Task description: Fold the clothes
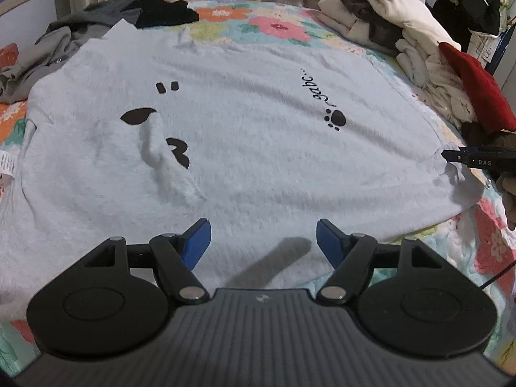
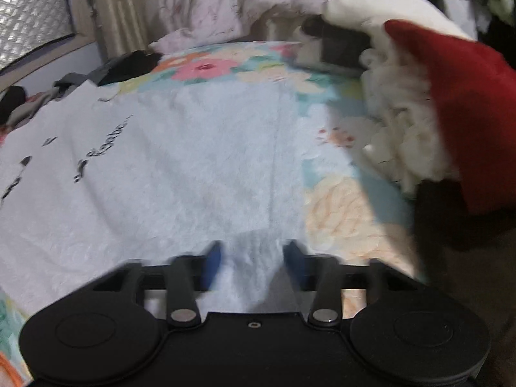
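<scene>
My left gripper point(image 1: 263, 240) hangs wide with nothing between the pads, right over the near hem of the pale sweater point(image 1: 245, 135). My right gripper point(image 2: 252, 259) is narrowed around a bunched bit of the sweater's right corner; the blur keeps me from telling if the pads actually press. The sweater lies flat on the floral bedspread point(image 1: 258, 22), long axis running away from me, neck end toward the dark clothes point(image 1: 161, 13) beyond. So I judge both hands are close, right closer to a grip. The folded pile point(image 1: 387, 29) sits right of the sweater.
</scene>
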Demonstrator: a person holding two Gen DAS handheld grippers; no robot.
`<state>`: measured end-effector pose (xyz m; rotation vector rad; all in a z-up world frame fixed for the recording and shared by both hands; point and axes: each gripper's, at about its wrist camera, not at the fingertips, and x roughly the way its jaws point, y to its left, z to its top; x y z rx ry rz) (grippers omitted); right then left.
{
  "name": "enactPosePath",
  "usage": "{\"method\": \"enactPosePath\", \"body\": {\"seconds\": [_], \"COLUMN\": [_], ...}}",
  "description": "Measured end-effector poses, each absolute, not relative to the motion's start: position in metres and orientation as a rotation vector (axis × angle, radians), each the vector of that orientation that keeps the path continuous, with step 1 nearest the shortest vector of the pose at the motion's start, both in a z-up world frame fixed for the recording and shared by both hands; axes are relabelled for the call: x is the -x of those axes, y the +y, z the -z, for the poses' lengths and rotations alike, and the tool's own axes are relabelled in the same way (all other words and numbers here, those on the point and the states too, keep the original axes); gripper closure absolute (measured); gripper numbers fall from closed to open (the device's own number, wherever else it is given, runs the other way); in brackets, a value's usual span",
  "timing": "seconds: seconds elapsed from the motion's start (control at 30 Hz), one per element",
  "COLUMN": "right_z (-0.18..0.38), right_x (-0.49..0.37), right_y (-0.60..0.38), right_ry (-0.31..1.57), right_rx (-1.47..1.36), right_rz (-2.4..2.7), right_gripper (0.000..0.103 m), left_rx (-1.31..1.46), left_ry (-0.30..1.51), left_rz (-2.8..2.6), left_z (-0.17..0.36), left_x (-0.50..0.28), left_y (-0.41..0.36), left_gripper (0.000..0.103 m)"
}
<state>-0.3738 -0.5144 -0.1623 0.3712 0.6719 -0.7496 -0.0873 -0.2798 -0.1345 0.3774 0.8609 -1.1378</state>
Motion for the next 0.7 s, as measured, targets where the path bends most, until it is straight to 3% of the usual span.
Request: {"method": "enactPosePath", "body": {"seconds": [0.03, 0.2, 0.43, 0.53, 0.6, 0.67, 0.7], "right_z": [0.159, 0.144, 0.169, 0.164, 0.148, 0.122, 0.109], "right_x": [0.377, 0.4, 0.401, 0.401, 0.401, 0.398, 0.395], "right_y": [-0.511, -0.508, -0.526, -0.527, -0.526, -0.517, -0.512], "right_ry": [0.654, 0.539, 0.602, 0.624, 0.641, 0.638, 0.63], "right_rx": [-0.362, -0.359, -0.421, -0.414, -0.396, -0.336, -0.306], "right_rz": [0.752, 0.841, 0.835, 0.87, 0.898, 0.883, 0.852], "right_gripper": [0.097, 0.099, 0.098, 0.083, 0.081, 0.06, 0.056], "left_rx": [-0.381, -0.373, -0.403, -0.402, -0.381, -0.358, -0.347], "left_ry": [0.862, 0.861, 0.881, 0.888, 0.874, 0.85, 0.828], "left_rz": [1.132, 1.09, 1.03, 1.023, 1.028, 1.032, 1.03], "left_z": [0.135, 0.134, 0.146, 0.144, 0.135, 0.125, 0.118], "left_x": [0.086, 0.076, 0.073, 0.07, 0.066, 0.062, 0.06], "left_y": [-0.28, -0.274, -0.265, -0.26, -0.255, -0.25, -0.248], "left_gripper": [0.031, 0.031, 0.03, 0.03, 0.03, 0.03, 0.03]}}
